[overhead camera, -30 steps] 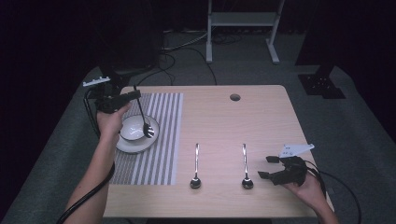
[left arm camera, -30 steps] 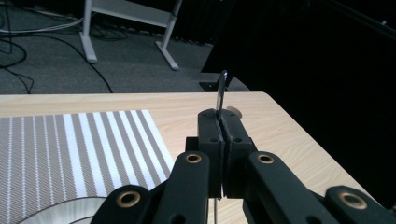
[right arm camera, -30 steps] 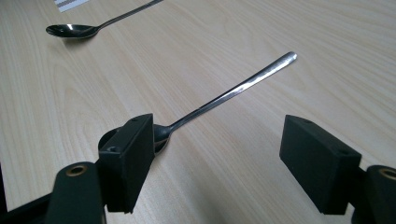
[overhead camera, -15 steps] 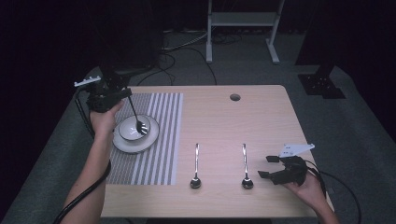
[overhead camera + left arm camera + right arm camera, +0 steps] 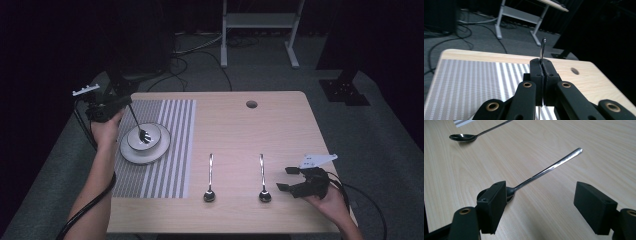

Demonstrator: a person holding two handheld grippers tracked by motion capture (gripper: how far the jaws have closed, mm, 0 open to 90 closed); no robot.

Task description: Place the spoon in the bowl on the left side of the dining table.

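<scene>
My left gripper (image 5: 127, 103) is shut on the handle of a metal spoon (image 5: 137, 121) at the table's left. That spoon slants down, and its bowl is inside a white plate (image 5: 150, 159) on a striped placemat (image 5: 172, 150). In the left gripper view the handle's end (image 5: 543, 47) sticks up out of the closed gripper (image 5: 541, 63). Two more spoons lie on the bare wood, a left spoon (image 5: 210, 176) and a right spoon (image 5: 262, 175). My right gripper (image 5: 285, 179) rests open just right of the right spoon. That spoon (image 5: 549, 168) lies on the table between its open pads, touching neither.
The wooden table (image 5: 250, 130) has a round cable hole (image 5: 251, 104) near its far edge. The other spoon (image 5: 464, 137) lies farther off in the right gripper view. A metal frame (image 5: 257, 30) and cables stand on the dark floor beyond the table.
My left gripper has moved left with the spoon, dragging its bowl from the plate's right side toward the middle. The right gripper has stayed put.
</scene>
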